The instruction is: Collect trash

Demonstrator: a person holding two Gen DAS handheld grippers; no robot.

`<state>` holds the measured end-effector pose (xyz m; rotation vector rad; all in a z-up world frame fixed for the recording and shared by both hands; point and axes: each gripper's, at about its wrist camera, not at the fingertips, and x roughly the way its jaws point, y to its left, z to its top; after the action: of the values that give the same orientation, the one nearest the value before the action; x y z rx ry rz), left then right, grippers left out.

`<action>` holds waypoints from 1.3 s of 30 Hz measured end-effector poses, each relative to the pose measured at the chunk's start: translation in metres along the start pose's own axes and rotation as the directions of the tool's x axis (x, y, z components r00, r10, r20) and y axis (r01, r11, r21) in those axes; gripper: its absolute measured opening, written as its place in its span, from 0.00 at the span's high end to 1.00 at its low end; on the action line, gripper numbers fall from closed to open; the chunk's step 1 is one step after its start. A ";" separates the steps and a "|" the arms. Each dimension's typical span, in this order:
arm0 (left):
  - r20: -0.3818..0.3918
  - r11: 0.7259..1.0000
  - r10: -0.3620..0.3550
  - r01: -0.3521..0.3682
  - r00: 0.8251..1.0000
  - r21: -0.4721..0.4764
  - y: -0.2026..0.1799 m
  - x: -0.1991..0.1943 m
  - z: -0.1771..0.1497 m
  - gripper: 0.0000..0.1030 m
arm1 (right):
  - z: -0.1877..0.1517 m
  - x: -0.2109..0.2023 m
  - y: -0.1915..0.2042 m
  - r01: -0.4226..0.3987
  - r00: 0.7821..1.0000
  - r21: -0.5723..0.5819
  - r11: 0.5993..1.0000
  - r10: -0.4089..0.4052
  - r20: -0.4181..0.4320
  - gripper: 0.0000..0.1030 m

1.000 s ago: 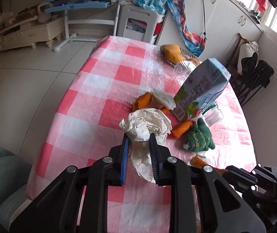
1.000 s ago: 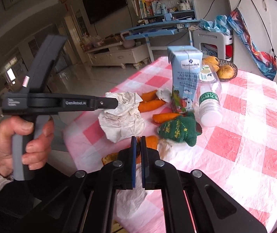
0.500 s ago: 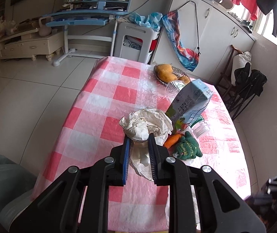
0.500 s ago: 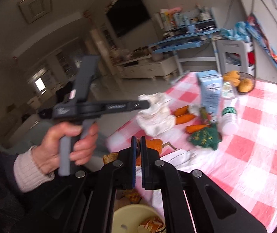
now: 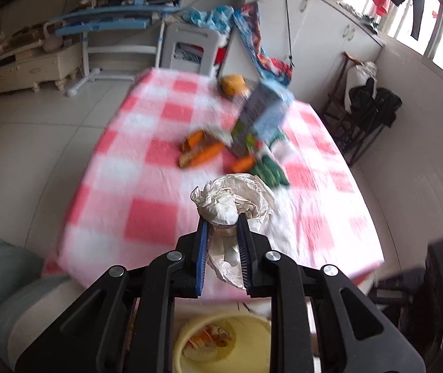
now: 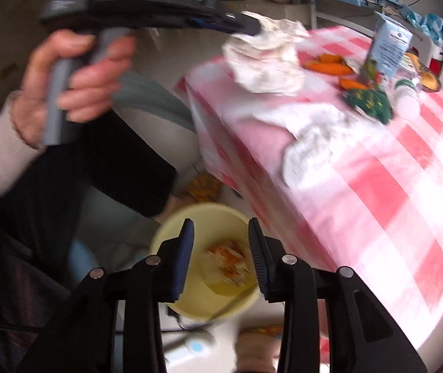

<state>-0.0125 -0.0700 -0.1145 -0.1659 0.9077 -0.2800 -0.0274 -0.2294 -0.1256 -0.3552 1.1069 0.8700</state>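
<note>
My left gripper (image 5: pixel 221 222) is shut on a crumpled white paper (image 5: pixel 233 199) and holds it in the air above the near edge of the checked table (image 5: pixel 146 217). The right wrist view shows that same gripper (image 6: pixel 246 28) in a hand, the paper (image 6: pixel 268 59) hanging from its tip. A yellow bin (image 6: pixel 165 233) stands on the floor beside the table. My right gripper (image 6: pixel 221 233) points down over it, its jaws opening with nothing between them. Orange peel scraps (image 6: pixel 227 258) lie inside the bin (image 5: pixel 252 320).
On the table (image 6: pixel 408 186) lie carrots (image 5: pixel 202 155), a tilted milk carton (image 5: pixel 261 115), a green knitted piece (image 6: pixel 367 102), a plastic bottle (image 6: pixel 408 99) and a flat white wrapper (image 6: pixel 311 143) near the edge. A person's legs and a grey seat are left of the bin.
The right gripper, shut on an orange scrap before, swung down over the bin and its jaws parted; the scrap is gone from them. The left gripper carried the paper back toward the table's near edge.
</note>
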 end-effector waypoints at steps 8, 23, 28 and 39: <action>-0.265 0.997 0.002 0.017 0.964 0.073 -0.022 0.007 -0.098 0.80 | -0.007 -0.016 -0.023 0.138 0.988 0.044 0.989 -0.140 0.064 0.51; -0.341 0.994 0.072 -0.040 0.937 0.101 -0.017 0.015 -0.075 0.36 | -0.014 -0.009 -0.009 0.193 0.981 -0.098 0.976 -0.192 0.019 0.46; -0.169 0.991 0.134 -0.130 0.977 0.034 -0.019 0.010 -0.033 0.27 | 0.000 -0.015 -0.019 0.228 0.968 -0.092 0.969 -0.216 0.125 0.36; 0.112 0.975 0.219 -0.213 0.969 -0.063 -0.046 0.034 0.056 0.13 | 0.050 0.016 -0.071 0.205 0.974 -0.177 0.963 -0.184 0.128 0.29</action>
<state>0.0447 -0.1228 -0.0943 -0.1273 0.8072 -0.0444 0.0608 -0.2354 -0.1291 -0.5582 0.8724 0.8106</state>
